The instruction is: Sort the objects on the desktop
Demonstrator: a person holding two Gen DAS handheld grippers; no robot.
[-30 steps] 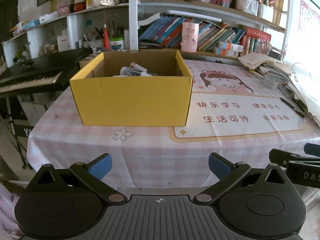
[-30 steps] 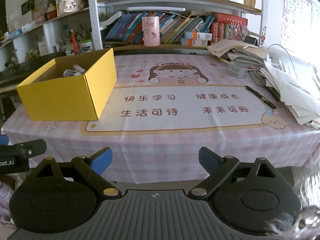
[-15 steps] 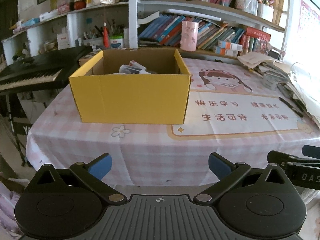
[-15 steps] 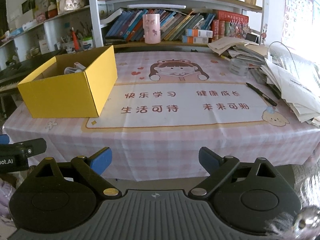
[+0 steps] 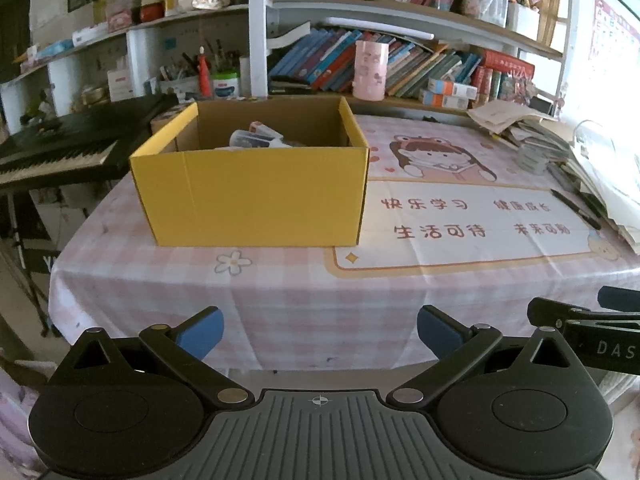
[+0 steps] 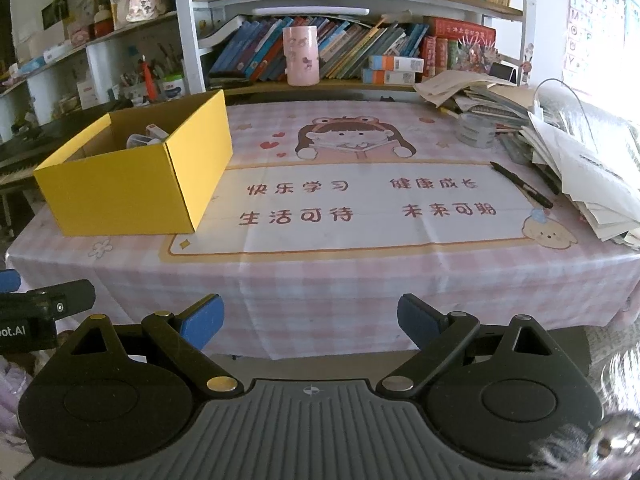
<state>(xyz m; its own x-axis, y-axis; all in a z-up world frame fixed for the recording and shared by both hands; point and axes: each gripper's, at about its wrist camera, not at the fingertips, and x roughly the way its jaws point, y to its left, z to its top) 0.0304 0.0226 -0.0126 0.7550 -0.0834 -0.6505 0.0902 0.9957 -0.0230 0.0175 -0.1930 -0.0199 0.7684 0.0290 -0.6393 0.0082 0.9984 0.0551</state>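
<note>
Nothing on the table has shifted since the earlier frames; only slight view drift, box and pen lying where they were. Left gripper [image 5: 320,330] is hovering off the near table edge, blue rubbery pads standing wide apart with nothing between them; right gripper [image 6: 309,320] is doing the same, jaws spread and empty, black hinged plastic arms and a ribbed grey body below. Yellow cardboard box [image 5: 256,192] is sitting on the left part of the table, rectangular, open-topped, matte outside and plain brown inside, a vertical crease showing in the front wall. Inside it, small items [image 5: 256,138] are lying against the back, something clear plastic and a white piece with red, too small to name for sure. Tablecloth [image 6: 360,280] is soft pink-and-white check, draping over the front edge with fold creases, printed with a cartoon girl and red characters in a cream panel. Black pen [image 6: 522,185] is lying slim and diagonal on the right of the cloth, well apart from the box, just beside a messy stack of papers [image 6: 592,168]. Roll of clear tape [image 6: 476,130] is sitting flat farther back near the papers. Pink cylindrical cup [image 6: 301,56] is standing upright on the low shelf in front of leaning books. Black keyboard [image 5: 60,152] is standing left of the table.
</note>
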